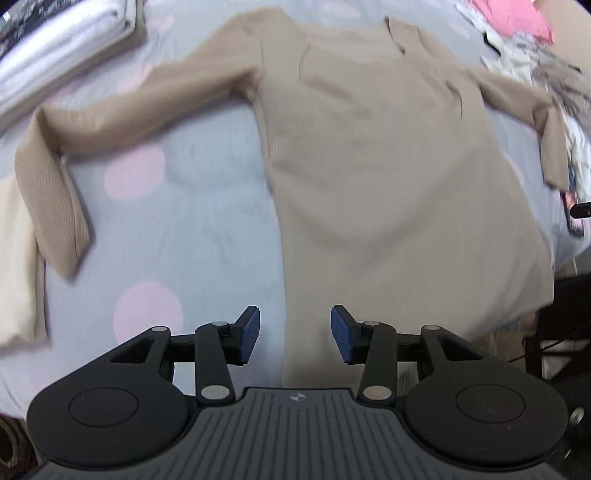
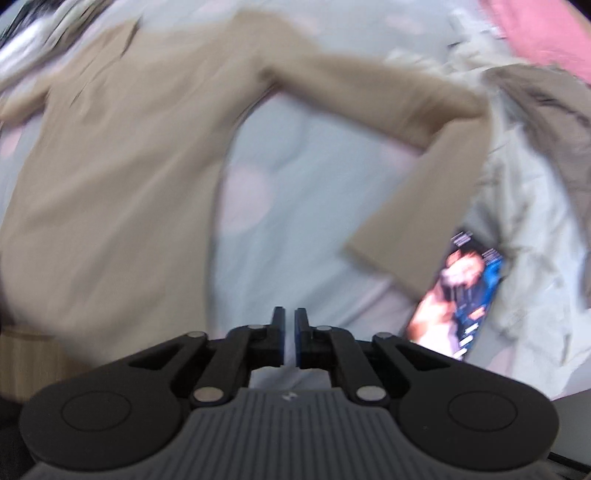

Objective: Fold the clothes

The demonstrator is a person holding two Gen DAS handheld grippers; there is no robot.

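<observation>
A tan long-sleeved top (image 1: 369,166) lies spread flat on a grey bedsheet with pink dots (image 1: 177,221), sleeves out to both sides and bent down at the cuffs. My left gripper (image 1: 294,334) is open and empty, above the top's lower left hem. In the right wrist view the top (image 2: 110,184) fills the left, its right sleeve (image 2: 424,177) bending down to the cuff. My right gripper (image 2: 290,338) is shut with nothing between its pads, above the sheet between body and sleeve. The view is blurred.
Folded white linen (image 1: 55,66) lies at the back left, a cream garment (image 1: 14,266) at the left edge. A pile of clothes (image 2: 535,155) and a pink cloth (image 2: 535,29) lie right. A glossy magazine (image 2: 458,295) lies beside the right cuff.
</observation>
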